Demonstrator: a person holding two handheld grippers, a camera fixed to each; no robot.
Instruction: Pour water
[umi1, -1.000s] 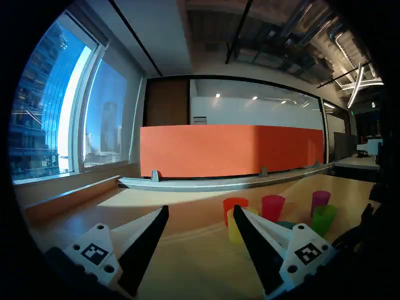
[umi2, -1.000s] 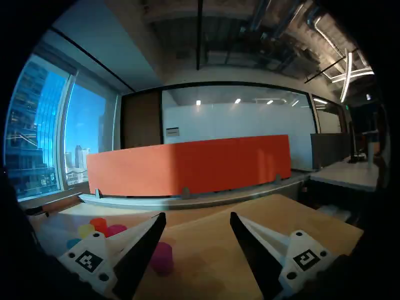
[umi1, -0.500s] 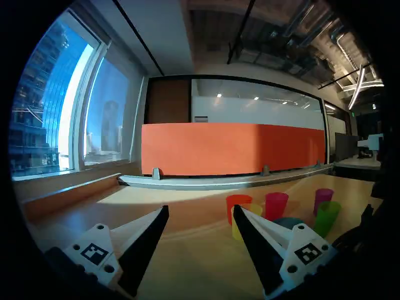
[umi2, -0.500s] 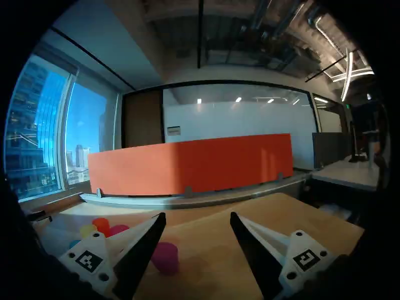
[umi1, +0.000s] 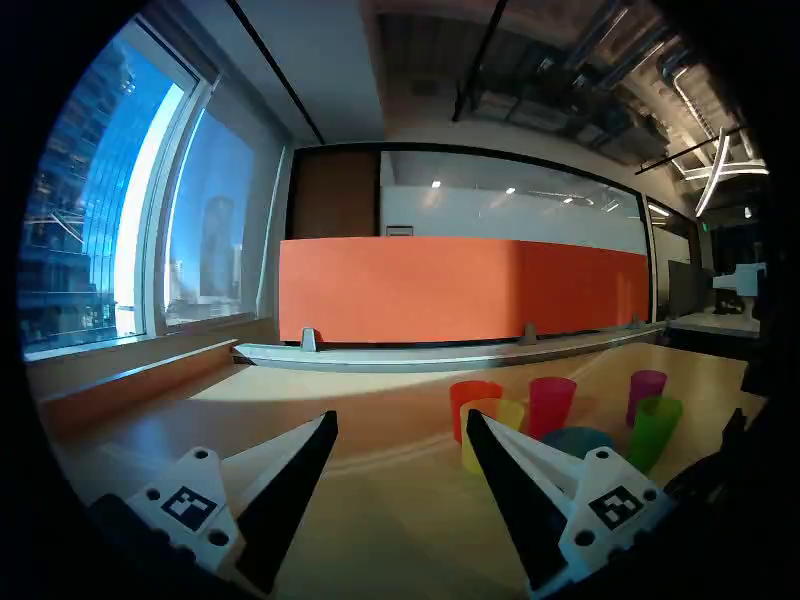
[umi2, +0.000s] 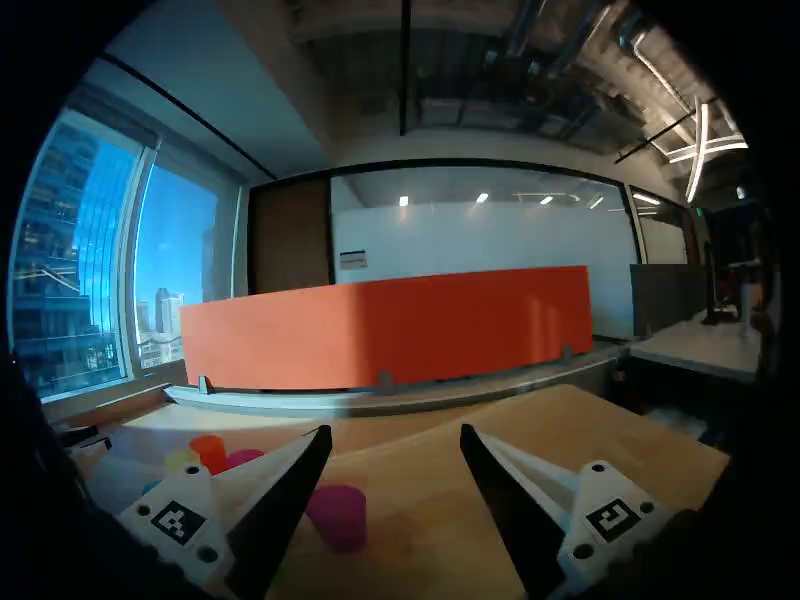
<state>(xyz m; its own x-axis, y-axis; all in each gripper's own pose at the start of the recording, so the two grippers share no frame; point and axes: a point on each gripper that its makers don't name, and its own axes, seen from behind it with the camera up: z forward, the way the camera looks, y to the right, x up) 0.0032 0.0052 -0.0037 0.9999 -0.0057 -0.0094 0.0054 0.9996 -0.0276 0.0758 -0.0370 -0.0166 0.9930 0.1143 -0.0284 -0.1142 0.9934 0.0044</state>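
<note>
Several coloured plastic cups stand on a light wooden table (umi1: 390, 500). In the left gripper view I see an orange cup (umi1: 473, 400), a yellow cup (umi1: 485, 425), a pink cup (umi1: 552, 400), a teal cup (umi1: 578, 441), a green cup (umi1: 655, 428) and a purple cup (umi1: 647, 392). My left gripper (umi1: 400, 430) is open, just short of the yellow cup. In the right gripper view a purple cup (umi2: 340, 515) sits beside the left finger, with an orange cup (umi2: 209, 452) farther left. My right gripper (umi2: 395, 440) is open and holds nothing.
An orange divider panel (umi1: 460, 292) runs along the table's far edge. Tall windows (umi1: 110, 220) fill the left wall. Another desk (umi2: 700, 350) stands to the right. Bare tabletop (umi2: 520, 430) stretches ahead of the right gripper.
Both views have shifted slightly: the cups sit a little larger and nearer in each. Neither gripper has changed its opening.
</note>
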